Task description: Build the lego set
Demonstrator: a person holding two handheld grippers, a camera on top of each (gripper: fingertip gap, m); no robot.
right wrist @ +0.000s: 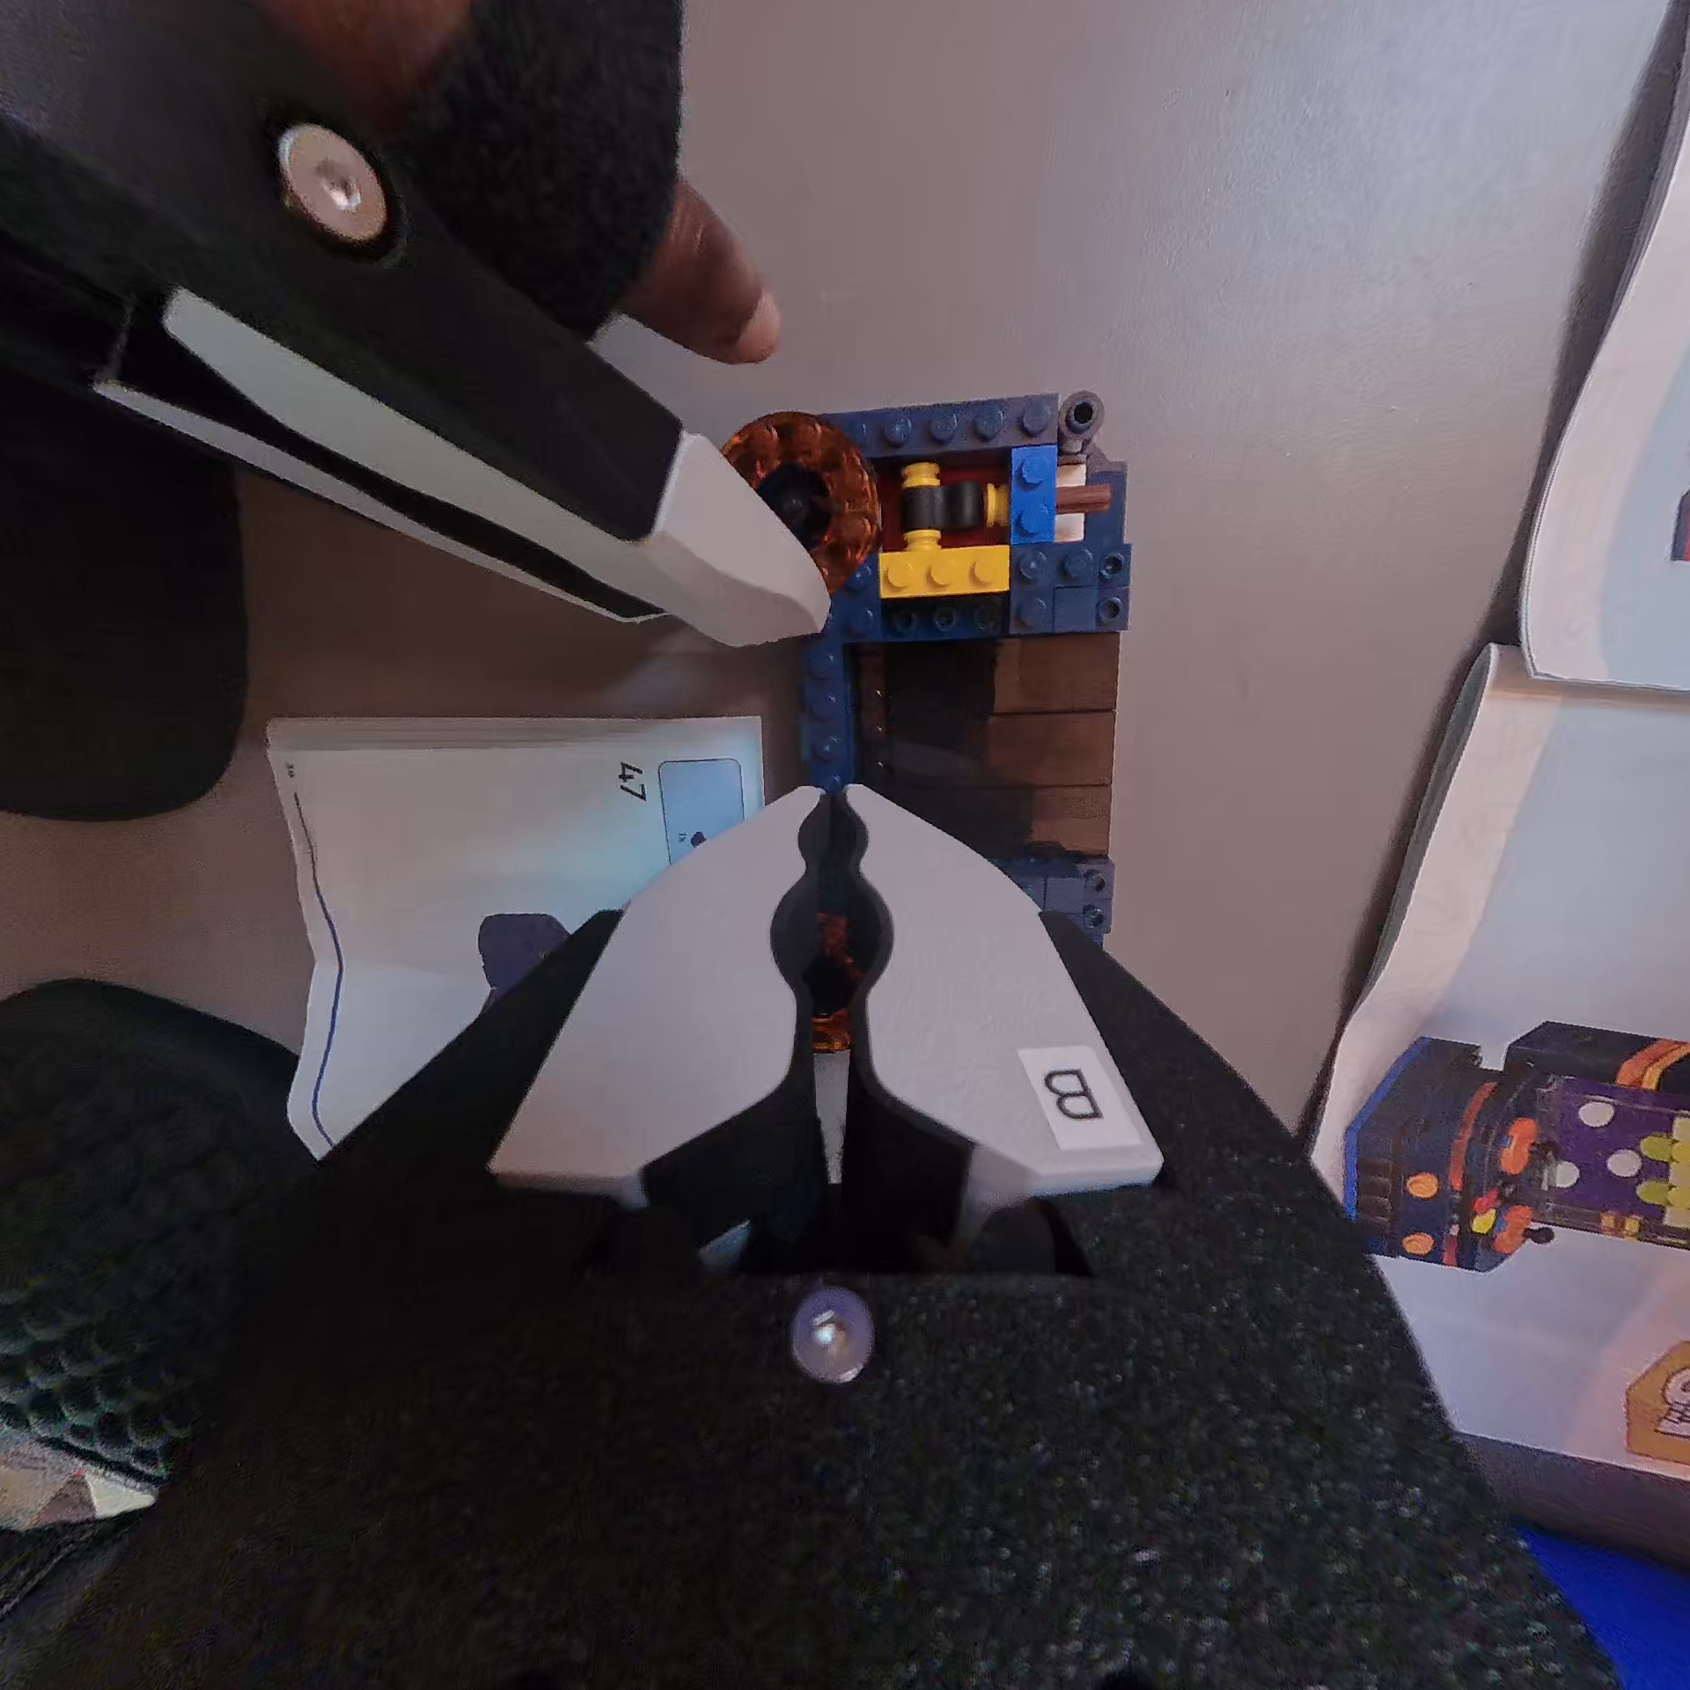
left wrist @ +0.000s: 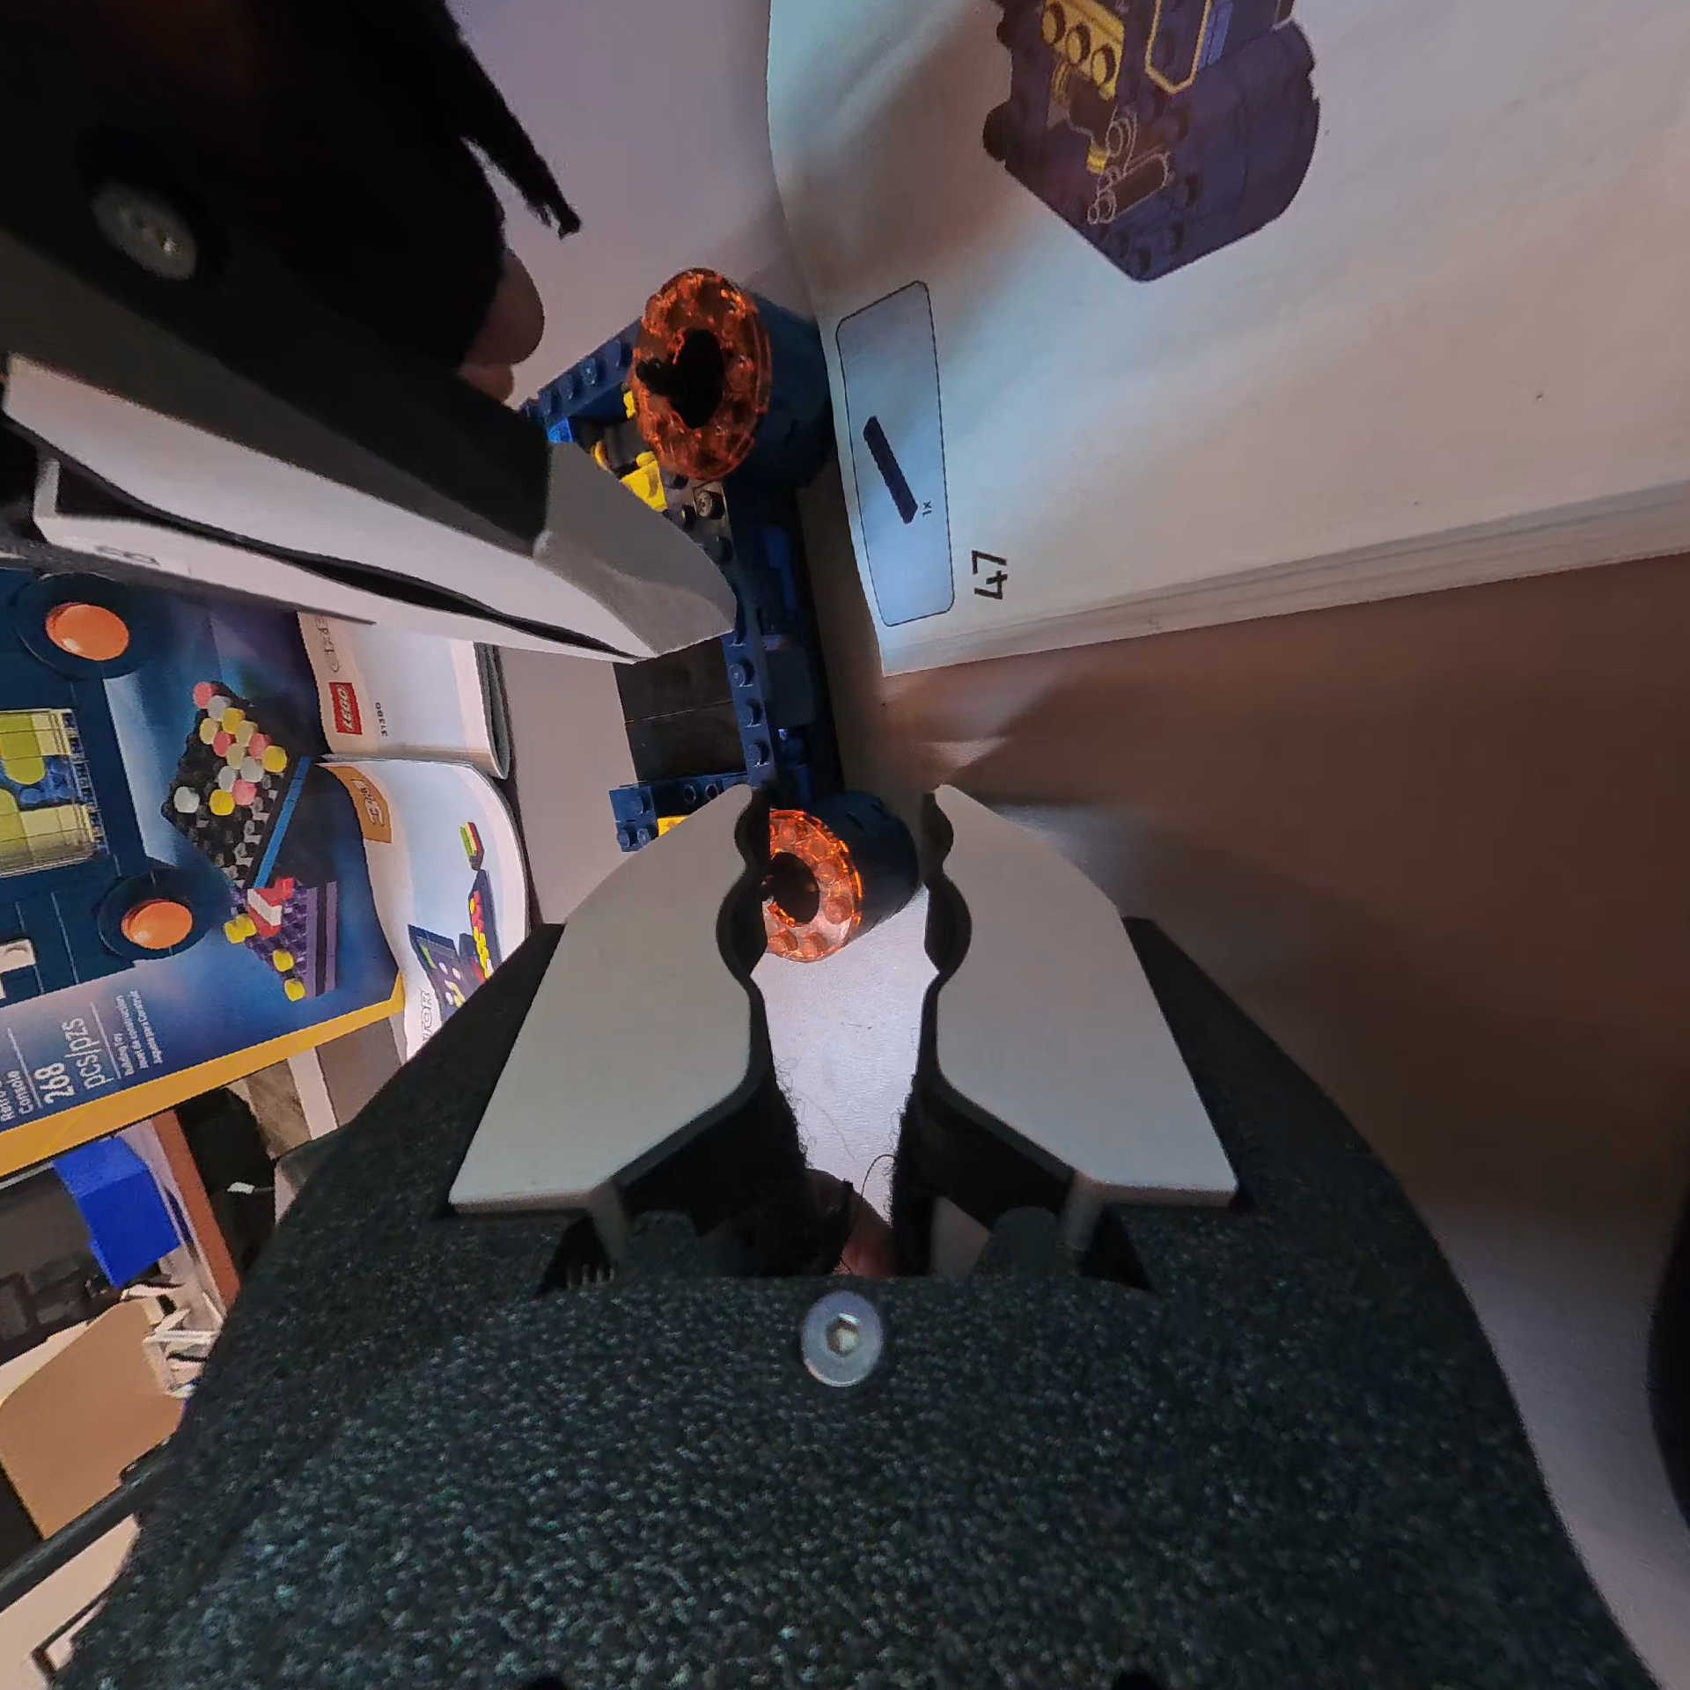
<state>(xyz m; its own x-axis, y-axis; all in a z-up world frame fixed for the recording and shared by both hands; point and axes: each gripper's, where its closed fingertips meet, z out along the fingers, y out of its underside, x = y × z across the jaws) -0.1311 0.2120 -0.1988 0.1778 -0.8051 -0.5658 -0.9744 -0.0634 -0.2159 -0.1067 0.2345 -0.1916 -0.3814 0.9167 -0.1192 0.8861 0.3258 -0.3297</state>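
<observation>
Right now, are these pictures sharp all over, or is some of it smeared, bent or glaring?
Left wrist view: a brown smear of motion blur at right, and the booklet page bows from the wide lens; the orange ring glows, lit through. Right wrist view: mostly sharp on the brick model, edges curved, pale glare on the open booklet.

A partly built blue brick model (right wrist: 969, 594) with yellow pieces, brown tiles and a studded blue strip along one edge is laid flat on the grey table, and two blue wheels faced with translucent orange discs (left wrist: 702, 370) (left wrist: 814, 885) are mounted at its ends.
</observation>
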